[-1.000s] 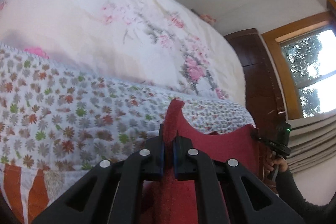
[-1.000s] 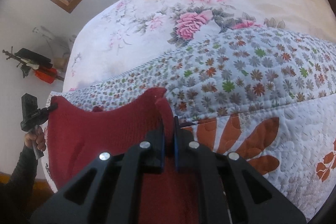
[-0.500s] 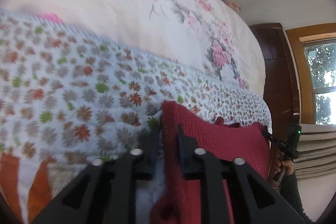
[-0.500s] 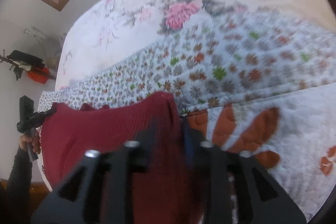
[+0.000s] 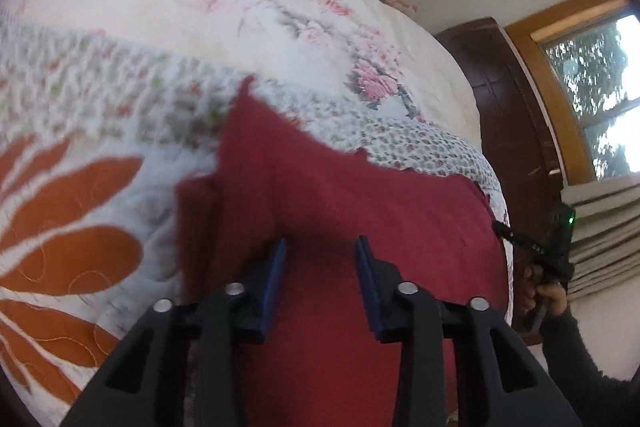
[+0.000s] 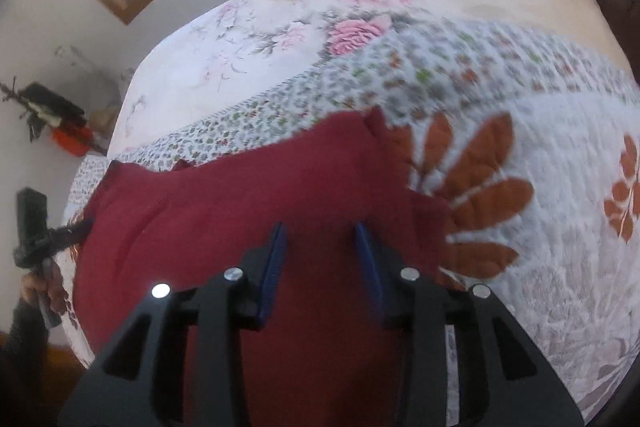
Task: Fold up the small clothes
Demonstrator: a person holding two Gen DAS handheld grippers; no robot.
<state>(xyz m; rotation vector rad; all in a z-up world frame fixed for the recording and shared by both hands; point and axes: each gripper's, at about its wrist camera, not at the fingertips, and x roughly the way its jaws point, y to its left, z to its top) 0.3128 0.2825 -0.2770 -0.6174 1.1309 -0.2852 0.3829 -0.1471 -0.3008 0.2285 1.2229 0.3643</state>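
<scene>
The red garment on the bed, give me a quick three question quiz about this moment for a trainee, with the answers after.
1. True or false: the left claw is clamped on the red garment.
2. Multiple choice: what does the red garment lie on? A) a wooden floor B) a flower-patterned quilt C) a chair
3. Fill in: the right claw has its blue pads ____.

Key:
1. False. Its blue pads stand apart, with the cloth below them.
2. B, the quilt on the bed.
3. Apart (open), above the garment.
</scene>
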